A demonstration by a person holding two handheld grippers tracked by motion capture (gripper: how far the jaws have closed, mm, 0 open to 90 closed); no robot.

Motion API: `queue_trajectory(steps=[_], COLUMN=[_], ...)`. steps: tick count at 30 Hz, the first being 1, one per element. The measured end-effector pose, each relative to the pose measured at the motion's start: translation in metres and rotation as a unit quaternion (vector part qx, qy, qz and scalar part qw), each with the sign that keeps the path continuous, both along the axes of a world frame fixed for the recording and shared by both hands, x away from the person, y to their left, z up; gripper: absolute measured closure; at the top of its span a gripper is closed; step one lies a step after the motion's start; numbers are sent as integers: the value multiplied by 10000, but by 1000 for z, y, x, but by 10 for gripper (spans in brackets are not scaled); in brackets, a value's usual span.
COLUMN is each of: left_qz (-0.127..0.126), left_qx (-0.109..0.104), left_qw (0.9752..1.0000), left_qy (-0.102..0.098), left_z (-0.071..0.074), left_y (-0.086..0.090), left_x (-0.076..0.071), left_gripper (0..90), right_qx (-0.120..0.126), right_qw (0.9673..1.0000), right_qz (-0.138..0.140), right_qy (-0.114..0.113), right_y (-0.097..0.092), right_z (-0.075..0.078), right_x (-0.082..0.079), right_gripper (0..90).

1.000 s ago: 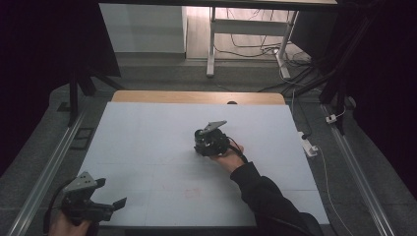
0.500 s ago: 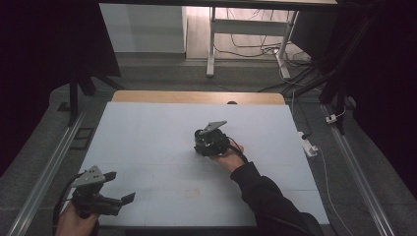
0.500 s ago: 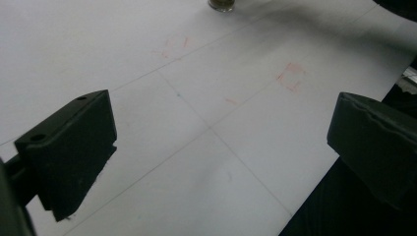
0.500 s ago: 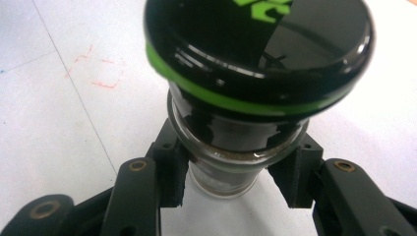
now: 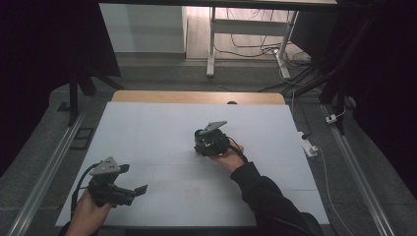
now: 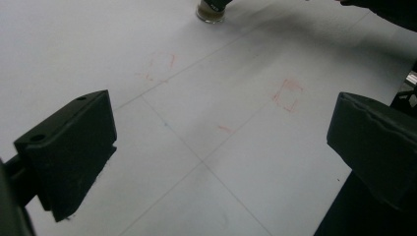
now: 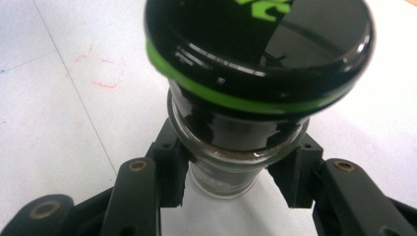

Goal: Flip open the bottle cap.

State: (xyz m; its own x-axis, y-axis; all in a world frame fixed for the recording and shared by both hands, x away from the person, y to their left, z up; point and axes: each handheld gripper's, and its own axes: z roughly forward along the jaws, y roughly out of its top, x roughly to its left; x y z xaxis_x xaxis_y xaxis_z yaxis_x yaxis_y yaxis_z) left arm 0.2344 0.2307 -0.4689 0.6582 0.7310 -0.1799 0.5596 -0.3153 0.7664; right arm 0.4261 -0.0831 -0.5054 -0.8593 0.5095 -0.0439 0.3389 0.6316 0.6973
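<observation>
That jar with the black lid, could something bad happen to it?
Maybe. The right gripper pinches the glass jar low down, under its big black lid, so it might tip or slip. The left gripper, jaws open, is off at the near left of the white table; it can't steady the jar yet.

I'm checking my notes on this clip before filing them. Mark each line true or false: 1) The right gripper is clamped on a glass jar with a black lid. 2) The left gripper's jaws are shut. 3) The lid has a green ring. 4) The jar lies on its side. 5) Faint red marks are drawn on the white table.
1) True: the right gripper is shut on the glass jar.
2) False: the left gripper stands open, nothing between its jaws.
3) True: the black lid carries a green ring.
4) False: it stands upright on the white table.
5) True: red marks show.
</observation>
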Motion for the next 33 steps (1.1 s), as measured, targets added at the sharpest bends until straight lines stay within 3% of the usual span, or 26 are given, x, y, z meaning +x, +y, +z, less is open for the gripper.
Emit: queue_trajectory(steps=[5,10,22,33], left_qz=[-120,-115,-432,-745], left_qx=[-52,-169,221,45], left_qw=[9999,9998,9987,9970], left_qy=[64,1,-165,-202], left_z=[1,6,10,12], left_y=[-8,-13,-47,-68], left_x=[13,26,52,80], left_gripper=[0,0,0,0], right_qx=[-3,-2,-10,-22], right_qw=[10000,10000,10000,10000], right_qz=[7,18,33,49], right_qy=[-4,-4,-4,-2], right_y=[0,0,0,0], right_z=[0,0,0,0], right_x=[0,0,0,1], right_gripper=[528,528,527,528])
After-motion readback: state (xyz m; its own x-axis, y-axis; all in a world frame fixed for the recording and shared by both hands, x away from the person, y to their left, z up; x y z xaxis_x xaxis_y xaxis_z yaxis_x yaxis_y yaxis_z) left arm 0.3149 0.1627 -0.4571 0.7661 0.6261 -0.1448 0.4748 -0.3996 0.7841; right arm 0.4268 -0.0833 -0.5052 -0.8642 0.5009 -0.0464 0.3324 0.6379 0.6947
